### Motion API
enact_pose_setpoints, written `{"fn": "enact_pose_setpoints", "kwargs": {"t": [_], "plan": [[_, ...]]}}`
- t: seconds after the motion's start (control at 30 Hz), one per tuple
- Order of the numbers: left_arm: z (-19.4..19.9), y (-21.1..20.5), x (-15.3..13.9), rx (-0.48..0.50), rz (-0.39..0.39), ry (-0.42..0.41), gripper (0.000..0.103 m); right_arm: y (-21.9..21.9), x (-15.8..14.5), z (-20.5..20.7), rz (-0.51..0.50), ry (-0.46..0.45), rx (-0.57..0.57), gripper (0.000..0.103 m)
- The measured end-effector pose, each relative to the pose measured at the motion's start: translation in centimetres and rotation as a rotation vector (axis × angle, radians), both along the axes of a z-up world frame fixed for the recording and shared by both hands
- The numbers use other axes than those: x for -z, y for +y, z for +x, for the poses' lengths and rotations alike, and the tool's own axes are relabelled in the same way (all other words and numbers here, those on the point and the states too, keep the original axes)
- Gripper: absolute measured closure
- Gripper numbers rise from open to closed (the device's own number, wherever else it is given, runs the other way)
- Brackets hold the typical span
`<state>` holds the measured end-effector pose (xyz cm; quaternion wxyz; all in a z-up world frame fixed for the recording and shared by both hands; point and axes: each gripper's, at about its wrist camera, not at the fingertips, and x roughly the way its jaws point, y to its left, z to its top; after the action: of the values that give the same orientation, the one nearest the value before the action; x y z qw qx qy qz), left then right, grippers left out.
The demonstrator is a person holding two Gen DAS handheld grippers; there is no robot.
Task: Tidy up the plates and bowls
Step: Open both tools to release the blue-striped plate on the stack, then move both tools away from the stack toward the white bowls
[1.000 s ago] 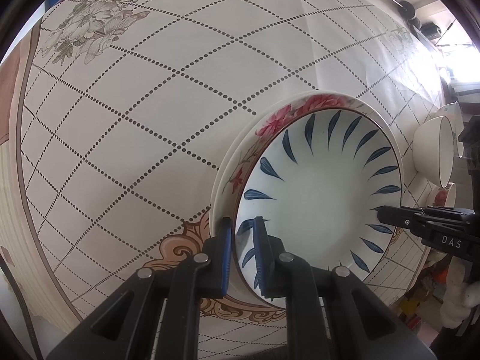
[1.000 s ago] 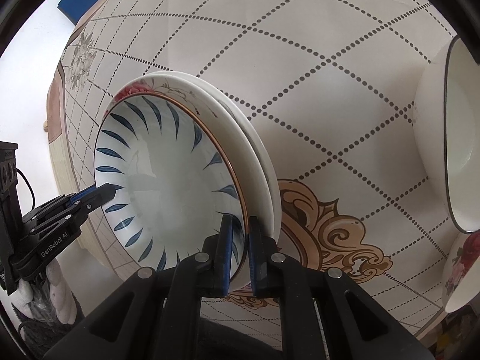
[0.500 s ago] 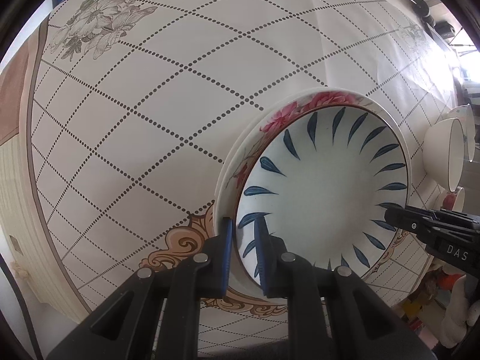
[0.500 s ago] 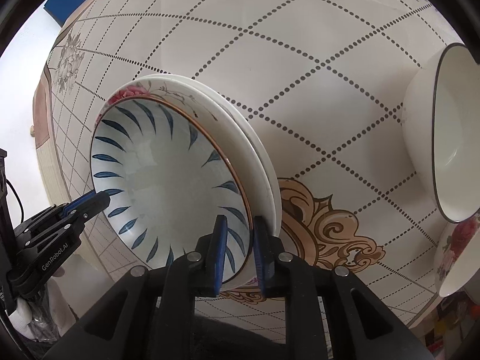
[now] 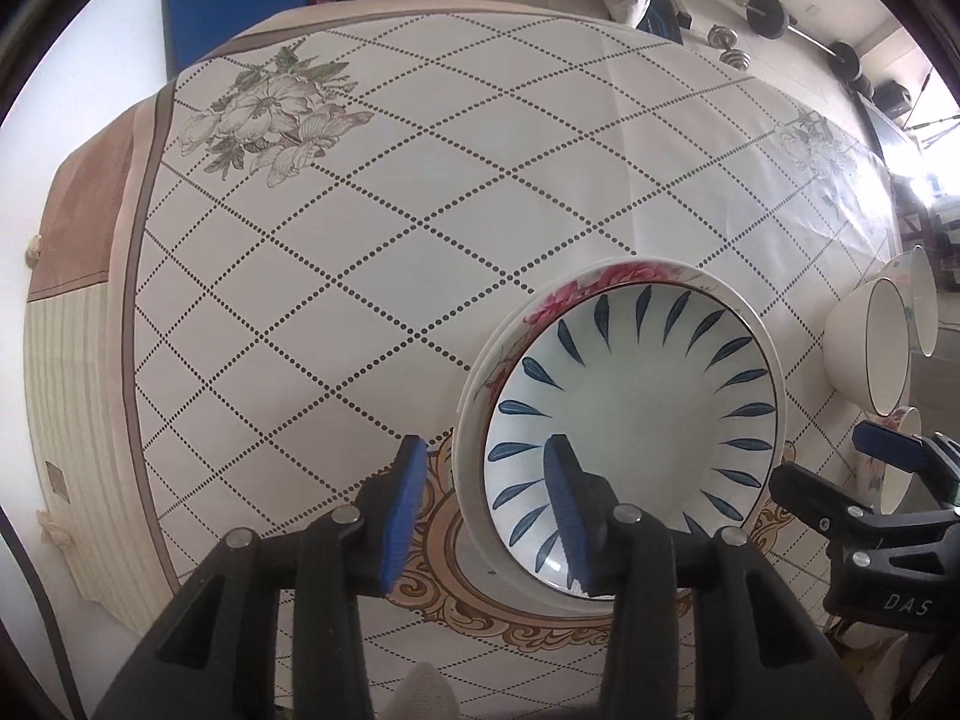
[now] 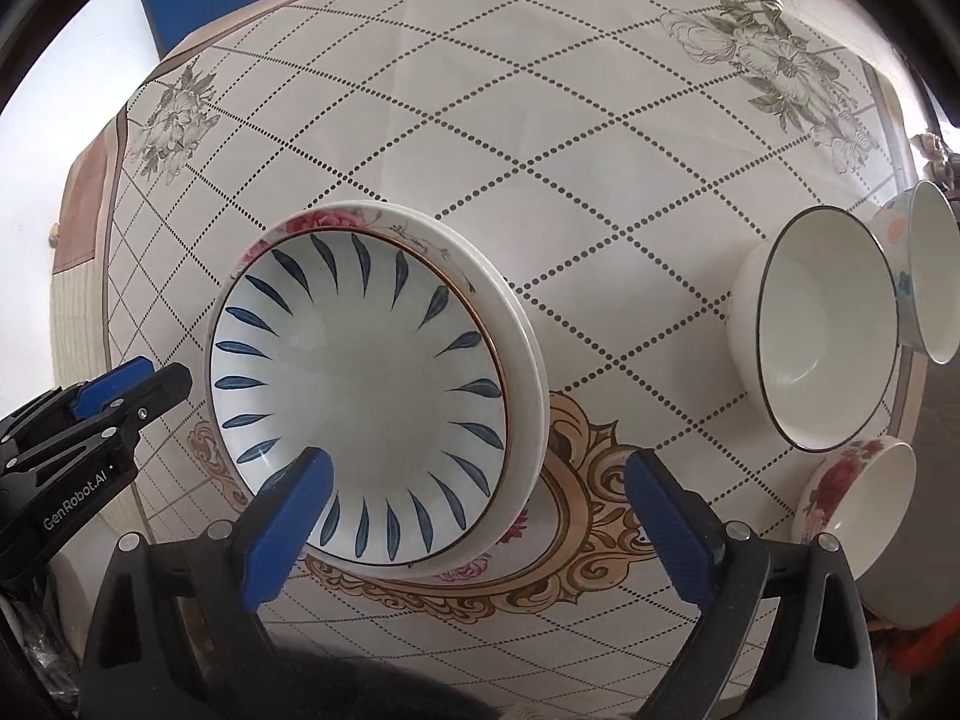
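- My left gripper point(image 5: 483, 489) points down over the table point(image 5: 360, 228); its jaws are opening, one blue pad outside the plate stack's near rim and the other over the blue-leaf plate point(image 5: 630, 420), neither pressing on it.
- My right gripper point(image 6: 480, 516) is also opening and already spread wide; its pads straddle the stack's near edge without touching.
- The blue-leaf plate sits on top of a rose-rimmed plate point(image 6: 516, 324), with what looks like a further white rim below; the stack rests on the tablecloth's gold scroll medallion point(image 6: 594, 480).
- Three bowls stand to the right of the stack, well apart from it: a white bowl point(image 6: 816, 336) with a dark rim line, a flowered bowl point(image 6: 924, 276) just behind it, and a rose bowl point(image 6: 858, 498) nearer me.
- Writing: in the right wrist view the left gripper's body reads "GenRobot.AI"; in the left wrist view the right gripper's body reads "DAS".
- A small tag on the cloth's striped side is too small to read.
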<state>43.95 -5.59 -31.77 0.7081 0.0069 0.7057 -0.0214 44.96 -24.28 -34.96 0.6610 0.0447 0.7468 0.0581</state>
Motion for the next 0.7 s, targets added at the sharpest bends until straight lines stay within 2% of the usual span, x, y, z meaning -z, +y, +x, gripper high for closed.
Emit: {"fn": "enact_pose_setpoints", "kwargs": {"t": [0.13,0.2,0.27,0.53,0.7], "plan": [[-1.4,-0.1,-2.2,0.016,0.004,-0.079,0.030,-0.1,-2.3,-1.6,-0.053,-0.096,-0.002,0.004],[-2.2,-0.4,-3.3,0.025,0.017,-0.117,0.026,-0.2,-3.5,-2.6,-0.069,-0.134,0.005,0.004],[-3.0,-0.7,-4.5,0.023,0.024,-0.158,0.016,-0.2,-4.7,-3.8,-0.082,-0.168,0.003,0.004],[-6.5,-0.7,-8.8,-0.015,0.017,-0.246,0.015,-0.5,-9.4,-8.4,-0.116,-0.289,-0.019,0.003],[-9.5,-0.8,-11.1,-0.007,0.015,-0.292,0.014,-0.5,-12.6,-11.4,-0.090,-0.341,-0.006,0.003]]}}
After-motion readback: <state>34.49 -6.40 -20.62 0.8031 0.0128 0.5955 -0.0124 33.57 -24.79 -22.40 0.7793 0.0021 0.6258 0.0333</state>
